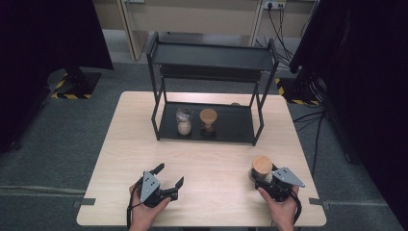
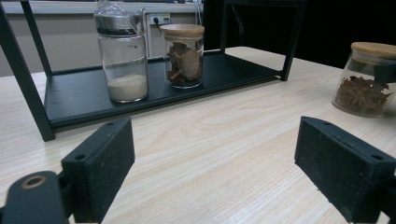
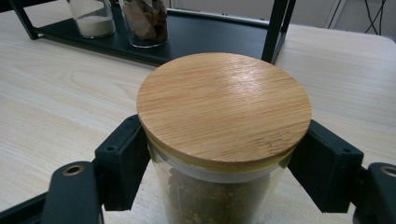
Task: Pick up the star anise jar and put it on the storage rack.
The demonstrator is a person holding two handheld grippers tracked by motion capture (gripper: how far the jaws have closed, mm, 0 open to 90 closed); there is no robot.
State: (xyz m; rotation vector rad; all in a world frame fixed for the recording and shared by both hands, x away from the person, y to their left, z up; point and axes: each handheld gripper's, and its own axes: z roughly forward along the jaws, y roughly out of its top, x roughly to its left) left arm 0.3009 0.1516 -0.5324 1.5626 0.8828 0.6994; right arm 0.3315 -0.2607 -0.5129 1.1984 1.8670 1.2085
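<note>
A glass jar (image 1: 262, 166) with a bamboo lid and brown dried contents stands on the wooden table (image 1: 211, 159) at the front right. My right gripper (image 1: 264, 177) is shut on it, and in the right gripper view the black pads (image 3: 123, 158) press on the glass just under the lid (image 3: 224, 107). My left gripper (image 1: 169, 174) rests near the table's front left, open, with nothing between its fingers (image 2: 100, 163). The left gripper view has the held jar (image 2: 366, 88) off to its right.
A black two-tier rack (image 1: 235, 126) stands at the back middle of the table. On its lower shelf are a glass shaker with white powder (image 1: 184, 121) and a bamboo-lidded jar (image 1: 208, 119) side by side. Dark curtains and cables flank the table.
</note>
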